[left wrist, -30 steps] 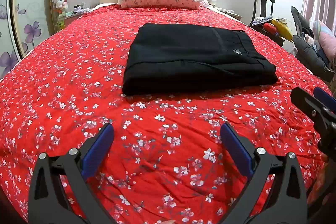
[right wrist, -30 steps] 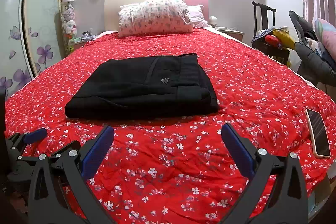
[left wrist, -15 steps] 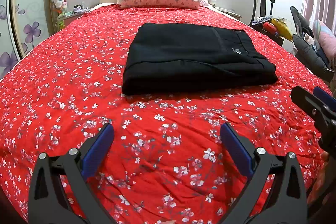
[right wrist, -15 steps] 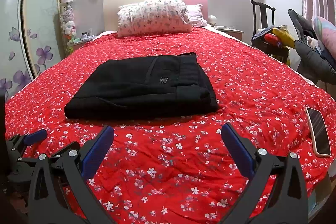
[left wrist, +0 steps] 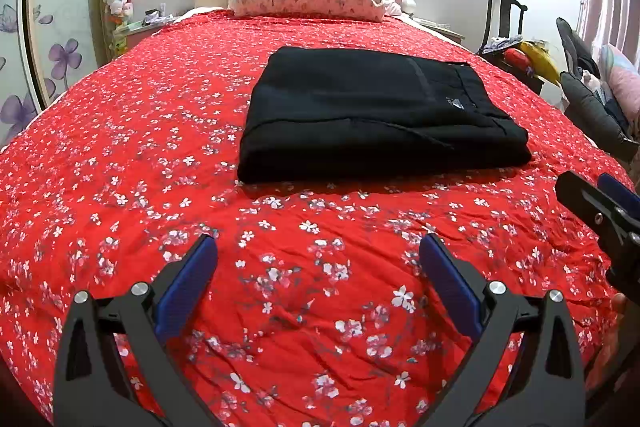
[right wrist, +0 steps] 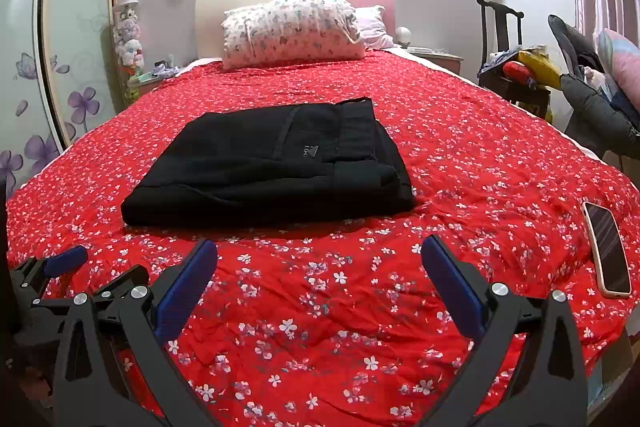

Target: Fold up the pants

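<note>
Black pants (left wrist: 372, 119) lie folded into a flat rectangle on the red floral bedspread (left wrist: 120, 155); they also show in the right wrist view (right wrist: 272, 167). My left gripper (left wrist: 318, 251) is open and empty, low over the bedspread, short of the pants' near edge. My right gripper (right wrist: 319, 251) is open and empty, also short of the near edge. The right gripper shows at the right edge of the left wrist view (left wrist: 600, 207). The left gripper shows at the lower left of the right wrist view (right wrist: 64, 263).
A phone (right wrist: 608, 251) lies on the bedspread near its right edge. A floral pillow (right wrist: 292, 31) rests against the headboard. A chair with clutter (right wrist: 516, 71) and a dark jacket (right wrist: 596, 111) stand right of the bed. A wardrobe door (right wrist: 68, 39) is on the left.
</note>
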A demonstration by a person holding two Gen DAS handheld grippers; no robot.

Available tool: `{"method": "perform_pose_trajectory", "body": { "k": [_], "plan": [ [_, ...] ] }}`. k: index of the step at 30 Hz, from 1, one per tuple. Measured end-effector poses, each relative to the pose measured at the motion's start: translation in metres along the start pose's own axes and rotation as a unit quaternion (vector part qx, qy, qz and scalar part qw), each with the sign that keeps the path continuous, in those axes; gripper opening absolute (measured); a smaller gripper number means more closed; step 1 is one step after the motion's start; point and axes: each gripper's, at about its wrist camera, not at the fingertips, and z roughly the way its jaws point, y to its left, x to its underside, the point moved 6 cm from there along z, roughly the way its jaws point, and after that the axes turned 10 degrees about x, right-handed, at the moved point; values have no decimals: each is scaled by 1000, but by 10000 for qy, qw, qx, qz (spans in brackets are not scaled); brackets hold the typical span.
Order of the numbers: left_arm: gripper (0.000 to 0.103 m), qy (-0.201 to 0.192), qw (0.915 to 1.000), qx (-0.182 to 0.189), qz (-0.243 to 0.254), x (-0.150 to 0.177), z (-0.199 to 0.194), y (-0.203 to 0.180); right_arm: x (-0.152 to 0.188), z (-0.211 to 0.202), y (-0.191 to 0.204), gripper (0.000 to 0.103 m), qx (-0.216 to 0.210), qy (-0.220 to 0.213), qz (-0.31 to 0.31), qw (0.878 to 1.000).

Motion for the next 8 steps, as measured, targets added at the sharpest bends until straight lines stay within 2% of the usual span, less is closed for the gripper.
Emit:
{"method": "perform_pose_trajectory", "body": {
  "k": [8],
  "plan": [
    [101, 43, 10000, -4, 16, -1, 1, -1, -1, 1, -1, 102, -5, 8, 11, 10000]
  ]
}}
